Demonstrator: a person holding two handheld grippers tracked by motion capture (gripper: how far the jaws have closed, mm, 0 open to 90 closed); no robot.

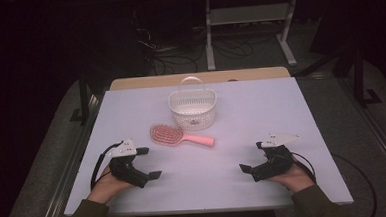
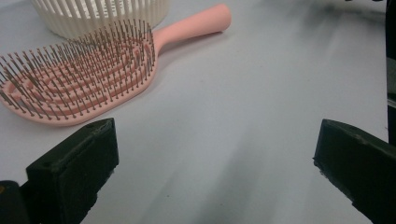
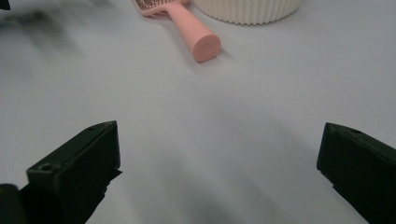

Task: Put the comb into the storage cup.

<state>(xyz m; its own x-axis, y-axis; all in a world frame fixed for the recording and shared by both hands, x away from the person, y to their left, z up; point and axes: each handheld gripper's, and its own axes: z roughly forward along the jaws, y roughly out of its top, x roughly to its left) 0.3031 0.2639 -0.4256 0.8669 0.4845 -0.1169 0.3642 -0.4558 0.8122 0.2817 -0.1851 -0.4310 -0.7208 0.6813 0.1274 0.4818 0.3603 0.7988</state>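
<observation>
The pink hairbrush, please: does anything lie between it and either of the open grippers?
Nothing visible does. Bare table lies between the left gripper and the bristled head of the pink hairbrush, and between the right gripper and its handle. The white basket stands just behind the brush, out of both paths.

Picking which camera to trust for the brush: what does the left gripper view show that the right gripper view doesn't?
Left gripper view: the hairbrush's bristled head, bristles up, near that gripper's open fingers. Right gripper view: the round end of the pink handle, facing the camera. Both: the hairbrush lying beside the white basket on the table, nothing held.
</observation>
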